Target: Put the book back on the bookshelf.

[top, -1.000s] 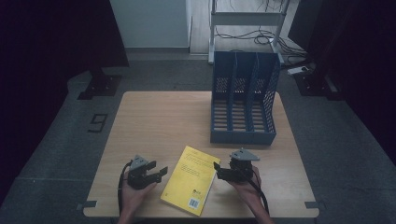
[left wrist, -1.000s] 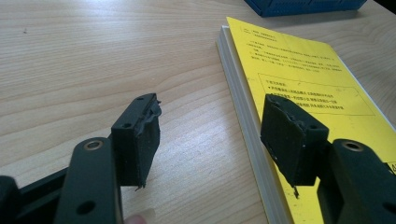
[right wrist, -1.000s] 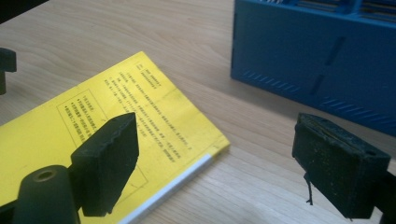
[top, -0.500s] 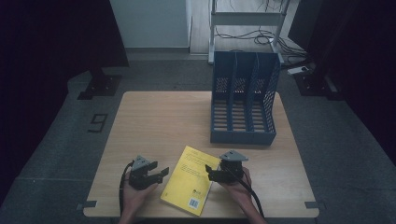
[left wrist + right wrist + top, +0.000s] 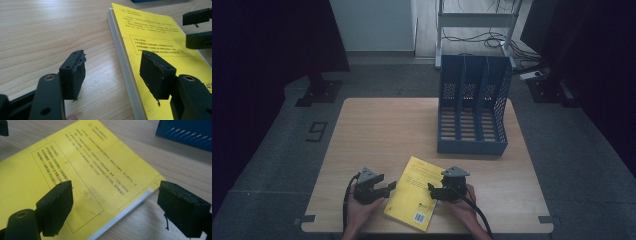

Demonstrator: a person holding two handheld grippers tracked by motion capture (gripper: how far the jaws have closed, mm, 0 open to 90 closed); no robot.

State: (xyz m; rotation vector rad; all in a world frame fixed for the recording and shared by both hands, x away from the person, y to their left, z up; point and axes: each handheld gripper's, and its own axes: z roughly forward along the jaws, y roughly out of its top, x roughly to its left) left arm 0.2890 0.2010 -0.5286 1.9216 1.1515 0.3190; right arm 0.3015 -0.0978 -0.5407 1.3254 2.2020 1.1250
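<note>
High view places the yellow book (image 5: 415, 192) flat on the table (image 5: 387, 130) near the front edge, skewed to that edge, between the left gripper (image 5: 386, 189) and the right gripper (image 5: 432, 190); the blue file rack (image 5: 473, 107) stands well apart toward the far right of the table. Left gripper view finds its jaws wide open and empty, straddling the long page-side edge of the book, one pad over bare wood and the other over the cover. Right gripper view finds that tool (image 5: 113, 207) equally spread and holding nothing, one pad above the yellow cover and the other beyond the book's edge with the white strip, over the table. Judged risks: the book lies flush on the wood, so a jaw meant to pass beneath it would likely butt the edge and shove the volume sideways, possibly toward the near table edge (little margin shows there in the high view). If a closure takes the cover alone, the soft cover would probably peel up and the page block stay down or fan open. With both tools closing from opposite sides, uneven timing could pivot the book instead of lifting it. A shallow pinch on a glossy cover could slip during any carry toward the rack.
</note>
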